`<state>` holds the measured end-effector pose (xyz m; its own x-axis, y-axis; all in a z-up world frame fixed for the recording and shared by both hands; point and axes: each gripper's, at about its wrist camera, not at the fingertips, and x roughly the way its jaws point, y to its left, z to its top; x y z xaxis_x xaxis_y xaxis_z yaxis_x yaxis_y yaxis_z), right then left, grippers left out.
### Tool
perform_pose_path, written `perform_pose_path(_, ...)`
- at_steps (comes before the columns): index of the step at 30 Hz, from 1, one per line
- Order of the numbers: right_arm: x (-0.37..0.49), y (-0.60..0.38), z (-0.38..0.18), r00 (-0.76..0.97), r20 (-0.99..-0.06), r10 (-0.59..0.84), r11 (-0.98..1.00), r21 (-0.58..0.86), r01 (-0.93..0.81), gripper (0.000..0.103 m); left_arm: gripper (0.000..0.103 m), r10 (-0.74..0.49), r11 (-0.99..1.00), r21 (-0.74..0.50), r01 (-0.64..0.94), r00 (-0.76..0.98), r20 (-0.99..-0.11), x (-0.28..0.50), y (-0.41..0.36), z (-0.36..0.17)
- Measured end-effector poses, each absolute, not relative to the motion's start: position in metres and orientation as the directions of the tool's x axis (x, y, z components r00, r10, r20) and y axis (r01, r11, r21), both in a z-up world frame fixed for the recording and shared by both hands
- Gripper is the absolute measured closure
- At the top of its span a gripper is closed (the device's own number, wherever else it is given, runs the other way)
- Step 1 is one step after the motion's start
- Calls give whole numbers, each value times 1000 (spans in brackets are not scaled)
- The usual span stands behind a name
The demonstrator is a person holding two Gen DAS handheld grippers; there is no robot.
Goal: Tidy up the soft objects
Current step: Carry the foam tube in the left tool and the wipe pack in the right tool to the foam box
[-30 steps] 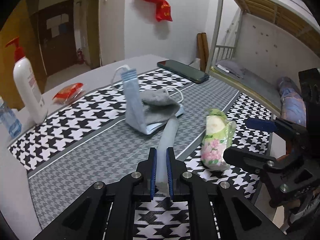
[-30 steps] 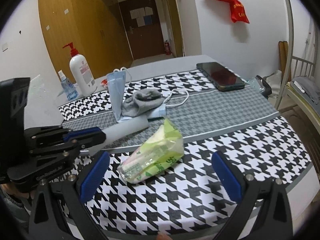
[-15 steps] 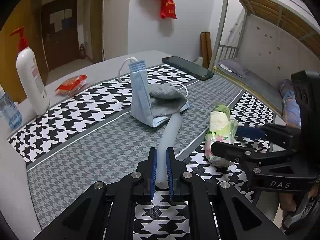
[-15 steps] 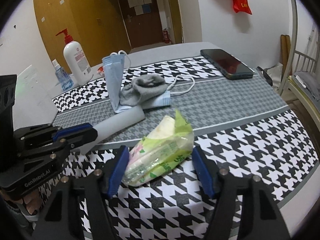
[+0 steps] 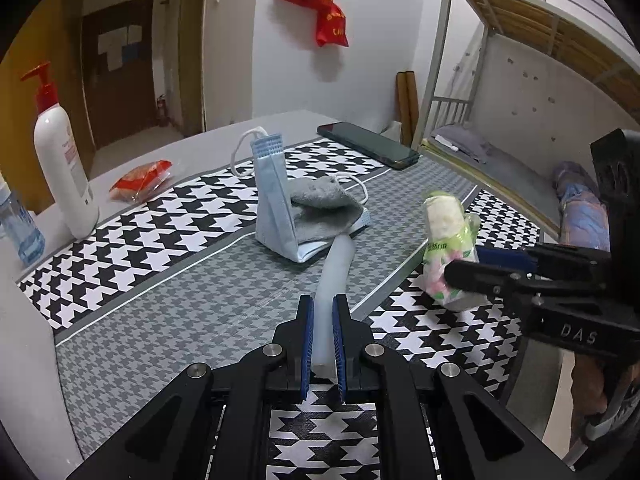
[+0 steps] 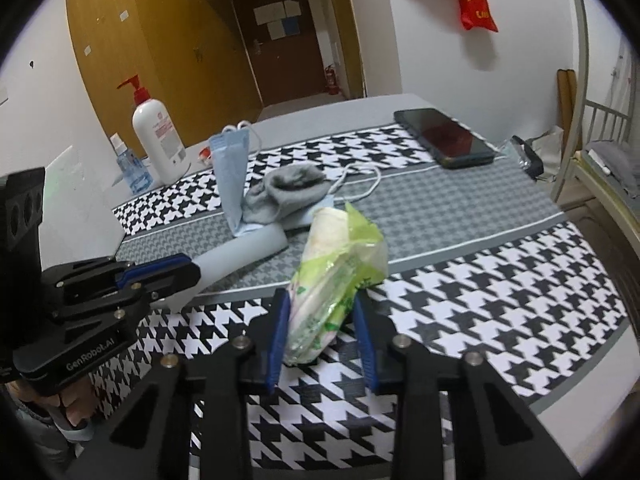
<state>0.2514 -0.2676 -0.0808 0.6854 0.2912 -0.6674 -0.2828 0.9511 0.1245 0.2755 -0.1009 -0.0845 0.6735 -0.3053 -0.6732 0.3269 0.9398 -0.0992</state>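
We read "DAS" on our right tool (image 5: pixel 472 268), clamped on the tissue pack (image 6: pixel 336 276) above the bench (image 6: pixel 500 280). Our left tool (image 5: pixel 322 344), marked "GenRobot.AI", pinches the pale tube (image 5: pixel 336 264).

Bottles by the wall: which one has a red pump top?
The tall white lotion bottle; the small clear blue-labelled bottle beside it shows no pump.

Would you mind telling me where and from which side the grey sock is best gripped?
Probably at the open cuff of the grey sock, coming from above and the phone side. The cuff bulges up free, while its lower part lies on the blue face mask, whose upright flap blocks the bottle side. Both grippers are occupied now.
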Motion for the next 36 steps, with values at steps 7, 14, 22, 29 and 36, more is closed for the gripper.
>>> perform_pose_path(7,243,-276,-74,710,-651,268,960,116,-256,68,93,-324,936,-108,336,697,-640,266,-101,-74)
perform_pose_path(14,233,-287,-64,747,-609,265,964,147,-222,68,93,-374,921,-139,364,725,-578,238,-99,-50)
perform_pose_path(22,218,-281,-62,769,-575,280,960,167,-225,68,93,-361,927,-116,357,762,-538,207,-90,-28)
perform_pose_path(29,209,-267,-56,777,-559,289,957,162,-239,68,93,-336,937,-92,337,800,-497,192,-74,-11)
perform_pose_path(36,198,-255,-42,796,-524,302,953,154,-260,68,93,-283,955,-60,289,840,-464,183,-55,2)
